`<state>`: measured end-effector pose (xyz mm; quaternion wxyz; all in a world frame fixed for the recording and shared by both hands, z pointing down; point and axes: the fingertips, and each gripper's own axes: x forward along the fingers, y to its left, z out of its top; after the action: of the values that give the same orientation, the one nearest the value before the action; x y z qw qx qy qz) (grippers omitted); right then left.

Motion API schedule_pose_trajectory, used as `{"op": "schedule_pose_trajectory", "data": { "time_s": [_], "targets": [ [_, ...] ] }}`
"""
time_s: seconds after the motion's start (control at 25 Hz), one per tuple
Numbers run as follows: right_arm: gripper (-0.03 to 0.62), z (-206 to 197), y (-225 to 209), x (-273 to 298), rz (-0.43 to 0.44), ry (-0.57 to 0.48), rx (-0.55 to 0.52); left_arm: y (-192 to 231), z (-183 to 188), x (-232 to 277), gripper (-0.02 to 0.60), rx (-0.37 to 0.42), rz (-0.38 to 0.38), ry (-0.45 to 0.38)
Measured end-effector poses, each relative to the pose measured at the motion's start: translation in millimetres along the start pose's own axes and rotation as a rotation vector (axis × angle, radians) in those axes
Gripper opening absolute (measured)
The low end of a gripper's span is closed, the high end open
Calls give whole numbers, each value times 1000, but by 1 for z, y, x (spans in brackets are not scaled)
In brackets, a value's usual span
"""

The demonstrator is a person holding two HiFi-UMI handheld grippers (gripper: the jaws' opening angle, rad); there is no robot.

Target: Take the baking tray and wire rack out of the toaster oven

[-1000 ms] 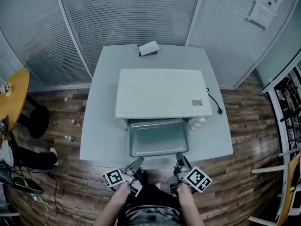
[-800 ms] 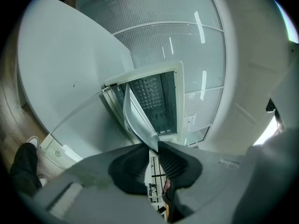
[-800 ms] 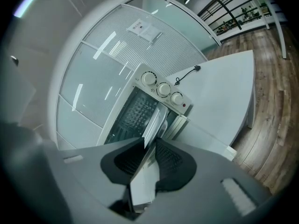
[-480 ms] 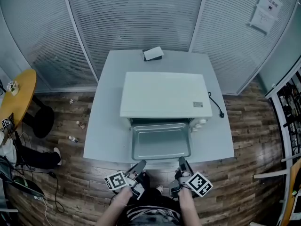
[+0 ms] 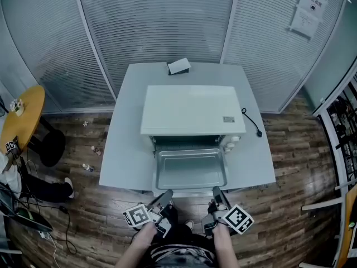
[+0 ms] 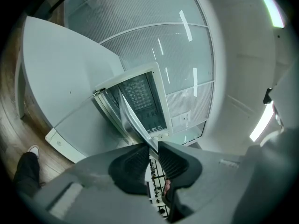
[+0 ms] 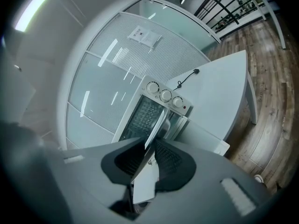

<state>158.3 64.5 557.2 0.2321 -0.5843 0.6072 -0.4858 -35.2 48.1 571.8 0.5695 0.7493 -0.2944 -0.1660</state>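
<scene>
Print on the wall notice (image 5: 304, 14) and on the small label (image 5: 228, 119) atop the toaster oven (image 5: 192, 109) was too small to read. The baking tray (image 5: 191, 169) projected from the oven mouth, above the table (image 5: 125, 149). The left gripper (image 5: 167, 194) and right gripper (image 5: 215, 190) were each clamped on its near rim. The oven interior lay in shadow, its contents indistinct.

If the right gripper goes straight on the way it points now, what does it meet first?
The right gripper is already shut on the rim of the baking tray; pushed on, it would probably drive the tray into the open toaster oven ahead.
</scene>
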Motion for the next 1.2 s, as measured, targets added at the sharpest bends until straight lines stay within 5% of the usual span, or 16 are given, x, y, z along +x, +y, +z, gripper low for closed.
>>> {"op": "schedule_pose_trajectory", "data": {
  "time_s": [0.44,0.84,0.96,1.04,1.2],
  "targets": [
    [66,0,-8,8,-4,37,-6,6,-4,3,63,-8,-1,-25],
    [107,-15,-24,16,-71,114,-48,25,-1,-2,40,-112,50,-11],
    [135,-24,-31,23,-67,149,51,27,-1,0,34,-140,39,-10],
    [255,-29,-34,30,-45,166,142,27,-2,1,25,-174,37,-13],
    [236,-38,-49,39,-75,168,233,30,1,1,20,-121,45,-4]
  ]
}}
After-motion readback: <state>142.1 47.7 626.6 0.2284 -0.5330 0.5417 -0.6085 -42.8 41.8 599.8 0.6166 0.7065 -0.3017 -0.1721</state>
